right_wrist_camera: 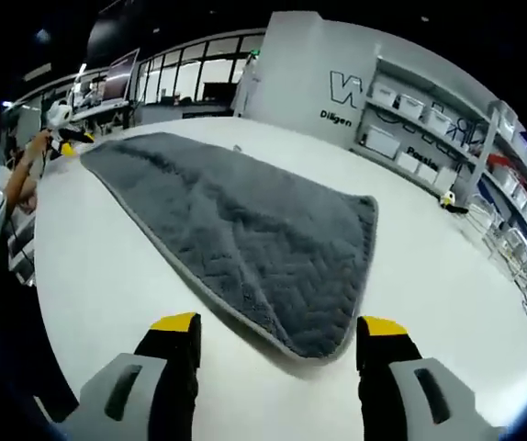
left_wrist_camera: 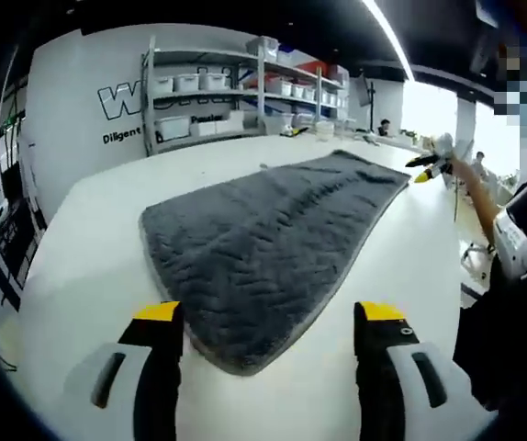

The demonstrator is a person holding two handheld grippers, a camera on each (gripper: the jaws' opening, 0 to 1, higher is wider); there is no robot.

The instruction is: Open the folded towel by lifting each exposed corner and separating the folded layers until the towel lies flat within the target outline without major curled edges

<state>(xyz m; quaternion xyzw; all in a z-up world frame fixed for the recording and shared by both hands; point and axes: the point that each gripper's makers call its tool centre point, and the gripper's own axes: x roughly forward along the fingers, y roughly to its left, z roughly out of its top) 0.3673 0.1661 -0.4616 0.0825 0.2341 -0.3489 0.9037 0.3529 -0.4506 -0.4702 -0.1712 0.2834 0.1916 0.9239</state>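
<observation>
A dark grey towel [left_wrist_camera: 273, 234] lies spread out on the white table [left_wrist_camera: 89, 266], with a soft ridge running along its length. Its rounded near corner sits just ahead of my left gripper [left_wrist_camera: 268, 317], whose yellow-tipped jaws stand wide open with nothing in them. At the towel's far end the right gripper [left_wrist_camera: 431, 165] shows small, held in a person's hand. In the right gripper view the towel [right_wrist_camera: 245, 230] stretches away to the upper left. Its near corner lies just ahead of my open right gripper [right_wrist_camera: 279, 326]. The left gripper [right_wrist_camera: 69, 142] shows by the far end.
Metal shelves with white bins [left_wrist_camera: 218, 83] stand beyond the table against a lettered wall. The person's body [left_wrist_camera: 521, 276] is close at the right table edge. Shelving [right_wrist_camera: 438, 119] and desks with monitors [right_wrist_camera: 107, 87] lie further off. Bare table surrounds the towel.
</observation>
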